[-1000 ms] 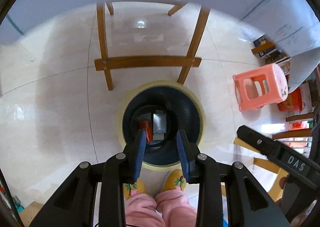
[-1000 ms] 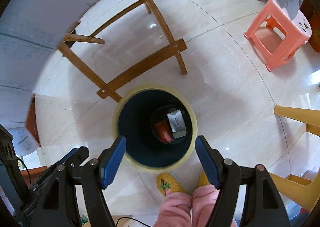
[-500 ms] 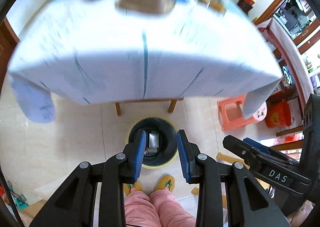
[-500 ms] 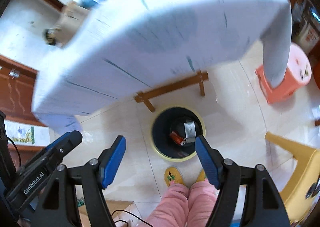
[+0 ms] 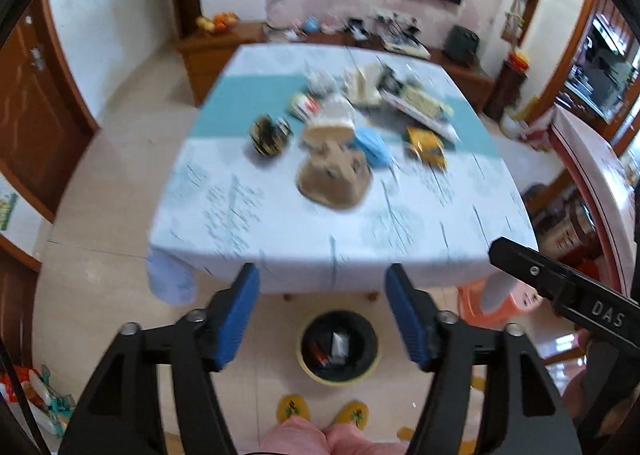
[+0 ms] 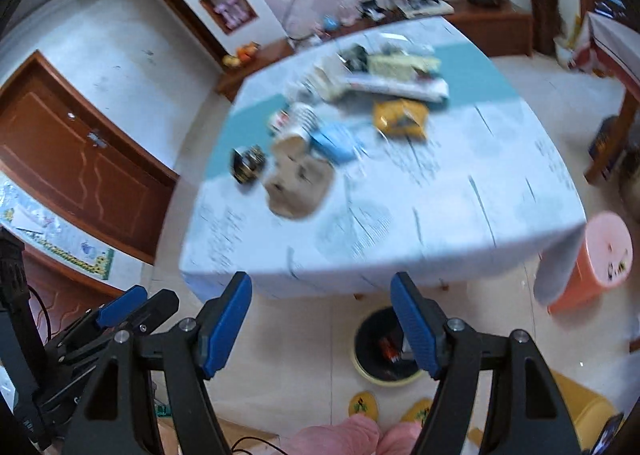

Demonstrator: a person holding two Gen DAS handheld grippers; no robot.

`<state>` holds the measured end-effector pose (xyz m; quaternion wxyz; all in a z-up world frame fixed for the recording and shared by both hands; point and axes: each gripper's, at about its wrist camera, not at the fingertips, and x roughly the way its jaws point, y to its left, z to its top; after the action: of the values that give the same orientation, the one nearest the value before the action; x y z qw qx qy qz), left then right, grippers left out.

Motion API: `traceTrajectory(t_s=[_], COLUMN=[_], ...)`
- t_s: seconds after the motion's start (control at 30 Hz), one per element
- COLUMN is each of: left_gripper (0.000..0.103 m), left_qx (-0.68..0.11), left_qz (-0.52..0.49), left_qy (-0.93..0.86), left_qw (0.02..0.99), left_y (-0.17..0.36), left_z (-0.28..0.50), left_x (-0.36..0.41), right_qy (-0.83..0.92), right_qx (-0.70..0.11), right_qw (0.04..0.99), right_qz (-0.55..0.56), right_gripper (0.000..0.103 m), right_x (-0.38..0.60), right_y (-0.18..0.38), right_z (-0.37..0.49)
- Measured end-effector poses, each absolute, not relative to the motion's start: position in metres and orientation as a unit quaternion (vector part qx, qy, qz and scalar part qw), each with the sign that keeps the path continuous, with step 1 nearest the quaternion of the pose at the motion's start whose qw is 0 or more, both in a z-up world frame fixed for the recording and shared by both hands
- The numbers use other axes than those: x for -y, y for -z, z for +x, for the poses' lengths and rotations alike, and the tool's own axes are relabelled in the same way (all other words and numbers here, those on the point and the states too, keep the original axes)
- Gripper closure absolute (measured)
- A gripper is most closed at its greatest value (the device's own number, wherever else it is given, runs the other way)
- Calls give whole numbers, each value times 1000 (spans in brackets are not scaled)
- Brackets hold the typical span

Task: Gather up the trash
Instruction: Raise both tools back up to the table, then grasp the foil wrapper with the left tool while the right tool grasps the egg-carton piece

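Both empty, jaws wide: left hand-held gripper (image 5: 322, 309), right hand-held gripper (image 6: 322, 315). Between pickups. Trash at counter (image 5: 280, 223) centre, 12 o'clock; bin (image 5: 338, 349) on floor below. Next: reach brown carton (image 5: 334, 175).

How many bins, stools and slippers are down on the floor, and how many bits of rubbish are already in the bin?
Trash bin: 1
Pink stool: 1
Yellow slippers: 2
Trash pieces in the bin: 2, a red piece and a pale piece
Total: 6
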<state>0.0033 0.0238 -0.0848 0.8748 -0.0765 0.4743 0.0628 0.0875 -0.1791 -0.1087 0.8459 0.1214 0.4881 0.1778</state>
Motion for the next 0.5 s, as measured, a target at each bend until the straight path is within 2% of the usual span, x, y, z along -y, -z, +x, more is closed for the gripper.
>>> traceTrajectory(t_s=[0.23, 0.5], left_gripper=[31, 30], left_qx=[-455, -477], left_qz=[-101, -124], left_qy=[-86, -70], left_qw=[880, 867], left_y=[56, 83], left_z=[20, 77], left_x=[-57, -114], right_qy=[-196, -161], right_qx=[-489, -525], right_qw=[842, 828], right_qz=[118, 117], right_gripper=[31, 29], right_x=[156, 122], right_y=[95, 125], right_z=[107, 145])
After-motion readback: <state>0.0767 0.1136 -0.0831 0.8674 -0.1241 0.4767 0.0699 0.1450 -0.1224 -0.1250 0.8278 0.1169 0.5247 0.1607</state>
